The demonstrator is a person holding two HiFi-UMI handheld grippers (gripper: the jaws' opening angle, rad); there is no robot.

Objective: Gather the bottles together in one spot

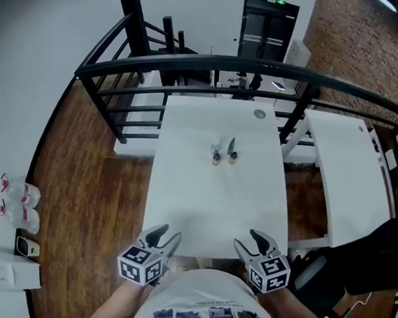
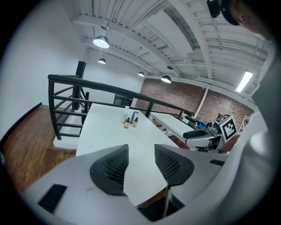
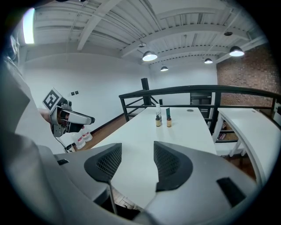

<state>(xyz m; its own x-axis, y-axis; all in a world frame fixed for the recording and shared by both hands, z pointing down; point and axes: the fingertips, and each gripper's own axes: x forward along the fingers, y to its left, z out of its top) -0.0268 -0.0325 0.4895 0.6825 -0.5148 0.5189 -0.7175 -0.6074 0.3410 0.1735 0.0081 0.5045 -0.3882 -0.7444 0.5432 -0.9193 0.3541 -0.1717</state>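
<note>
Both grippers are held low at the near edge of the white table (image 1: pixel 210 209), close in front of the person's torso. The left gripper (image 1: pixel 169 233) is toward the near left corner and the right gripper (image 1: pixel 246 237) toward the near right. Each points toward the far side, its jaws apart with nothing between them. The bottles (image 1: pixel 217 157) stand upright in a tight cluster mid-table, well apart from both grippers: two small amber ones with two taller ones just behind.

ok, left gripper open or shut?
Open. In its own view the left gripper has its jaws apart, with only bare table showing between them.
</note>
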